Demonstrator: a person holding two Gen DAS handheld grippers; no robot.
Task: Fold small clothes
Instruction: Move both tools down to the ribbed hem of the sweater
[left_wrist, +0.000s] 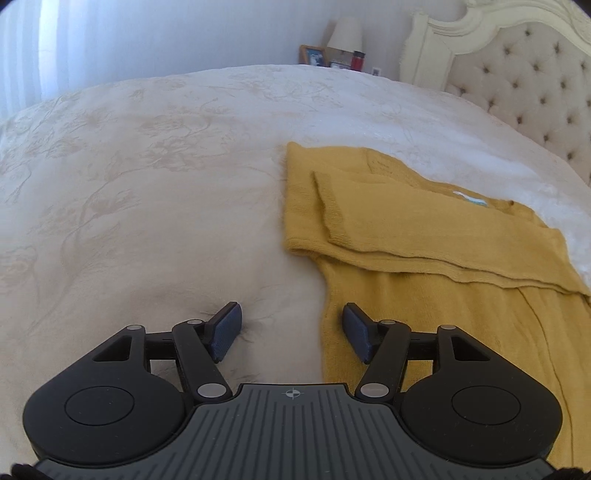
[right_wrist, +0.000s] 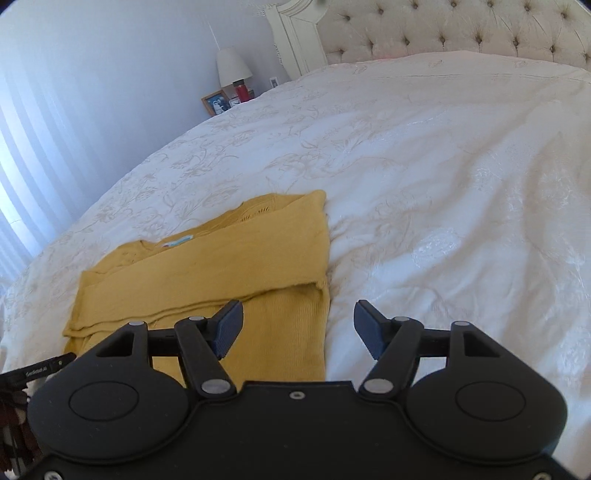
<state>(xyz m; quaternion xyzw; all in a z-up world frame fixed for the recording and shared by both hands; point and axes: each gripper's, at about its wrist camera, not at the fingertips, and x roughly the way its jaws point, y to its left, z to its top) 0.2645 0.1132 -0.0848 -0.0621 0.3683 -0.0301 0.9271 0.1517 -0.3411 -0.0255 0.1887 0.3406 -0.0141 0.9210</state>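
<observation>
Lying flat on the cream bedspread (left_wrist: 147, 184): mustard sweater (left_wrist: 424, 236), sleeves folded across. Left gripper (left_wrist: 291, 332) spread apart over its left edge, gripping nothing. Right gripper (right_wrist: 298, 328) likewise parted, empty, above its right edge.

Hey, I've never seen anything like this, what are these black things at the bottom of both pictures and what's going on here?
Those are two hand-held grippers, one in each of a person's hands, each with a camera looking out along its two fingers. One picture is from the left gripper, the other from the right gripper. Both stand open and hold nothing. They hover over a bed with a white cover. On it lies a yellow sweater, partly folded, its sleeves laid across the body. Behind are a headboard and a lamp.
</observation>
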